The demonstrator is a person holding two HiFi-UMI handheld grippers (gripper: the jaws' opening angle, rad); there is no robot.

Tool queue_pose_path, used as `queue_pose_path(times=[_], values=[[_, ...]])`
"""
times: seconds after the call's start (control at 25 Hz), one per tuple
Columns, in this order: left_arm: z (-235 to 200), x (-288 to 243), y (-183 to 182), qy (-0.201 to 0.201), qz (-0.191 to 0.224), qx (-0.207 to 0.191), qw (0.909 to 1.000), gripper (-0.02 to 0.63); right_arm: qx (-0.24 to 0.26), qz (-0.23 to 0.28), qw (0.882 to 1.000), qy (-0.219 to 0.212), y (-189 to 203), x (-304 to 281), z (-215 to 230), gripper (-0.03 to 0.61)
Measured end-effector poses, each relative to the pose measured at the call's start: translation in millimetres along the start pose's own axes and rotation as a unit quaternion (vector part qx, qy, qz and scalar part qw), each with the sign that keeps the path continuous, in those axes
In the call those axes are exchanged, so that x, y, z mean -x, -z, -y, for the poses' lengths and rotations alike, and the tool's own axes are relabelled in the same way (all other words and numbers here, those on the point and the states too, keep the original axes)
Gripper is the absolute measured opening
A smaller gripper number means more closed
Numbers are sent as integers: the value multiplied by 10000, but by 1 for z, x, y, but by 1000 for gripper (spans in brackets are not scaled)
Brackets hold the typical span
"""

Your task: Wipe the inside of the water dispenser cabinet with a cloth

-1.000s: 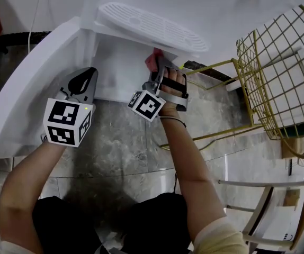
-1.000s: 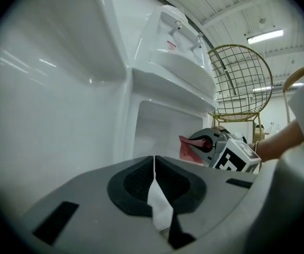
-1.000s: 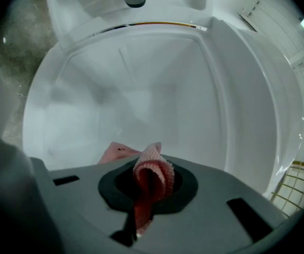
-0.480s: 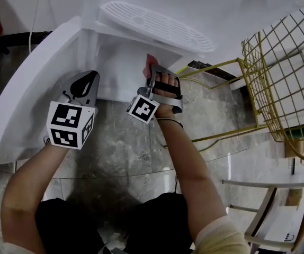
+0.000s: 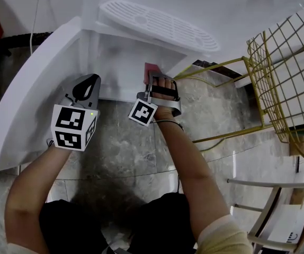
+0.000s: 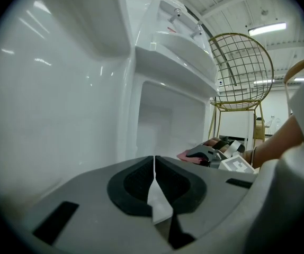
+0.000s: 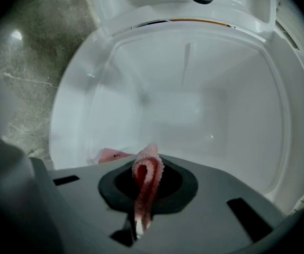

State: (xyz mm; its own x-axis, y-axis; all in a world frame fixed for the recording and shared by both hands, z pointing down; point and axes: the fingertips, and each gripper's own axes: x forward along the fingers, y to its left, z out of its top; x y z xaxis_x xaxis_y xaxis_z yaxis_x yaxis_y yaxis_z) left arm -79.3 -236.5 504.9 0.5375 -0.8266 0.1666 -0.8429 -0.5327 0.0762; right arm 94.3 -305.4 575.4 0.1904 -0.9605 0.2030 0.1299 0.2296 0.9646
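The white water dispenser's cabinet [image 5: 123, 62] stands open, its door [image 5: 30, 89] swung out to the left. My right gripper [image 5: 153, 78] reaches into the opening, shut on a pink cloth [image 5: 152, 67]. In the right gripper view the cloth [image 7: 148, 176] is a folded loop pinched between the jaws, with a corner of it lying on the cabinet floor [image 7: 194, 142]. My left gripper [image 5: 87, 83] hovers beside the door, shut and holding nothing. In the left gripper view its jaws meet with nothing between them, and the right gripper [image 6: 207, 153] and the cloth [image 6: 186, 155] show at the cabinet's mouth.
The dispenser's slotted drip tray [image 5: 152, 25] juts out above the cabinet. A yellow wire chair [image 5: 284, 73] stands to the right, a wooden chair [image 5: 279, 216] at the lower right. A cable [image 5: 33, 15] hangs at the far left. The floor is grey stone tile [image 5: 120, 152].
My right gripper has slid a little to the left along the cabinet opening with the cloth. The left gripper has barely moved.
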Motion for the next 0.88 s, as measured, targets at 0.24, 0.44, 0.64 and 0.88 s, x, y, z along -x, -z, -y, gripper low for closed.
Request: queue_pose_path(times=[0.24,0.44,0.64,0.88], values=[[-1,0,5,14,-67,-51,10000,3,-82,-96,9998,-126,1,-4,-11,26],[-2,1,7,2,-109,-59,9999,3,-60,-162,9980,-611,2,-5,-39,26],[-3,1,11,2,-155,-68,9999,3,-152,-208,9967,-771,2,-6,-48,26],[-3,1,13,3,-190,-58,9998,3,-658,-257,9897,-1241,0,-5,-65,26]])
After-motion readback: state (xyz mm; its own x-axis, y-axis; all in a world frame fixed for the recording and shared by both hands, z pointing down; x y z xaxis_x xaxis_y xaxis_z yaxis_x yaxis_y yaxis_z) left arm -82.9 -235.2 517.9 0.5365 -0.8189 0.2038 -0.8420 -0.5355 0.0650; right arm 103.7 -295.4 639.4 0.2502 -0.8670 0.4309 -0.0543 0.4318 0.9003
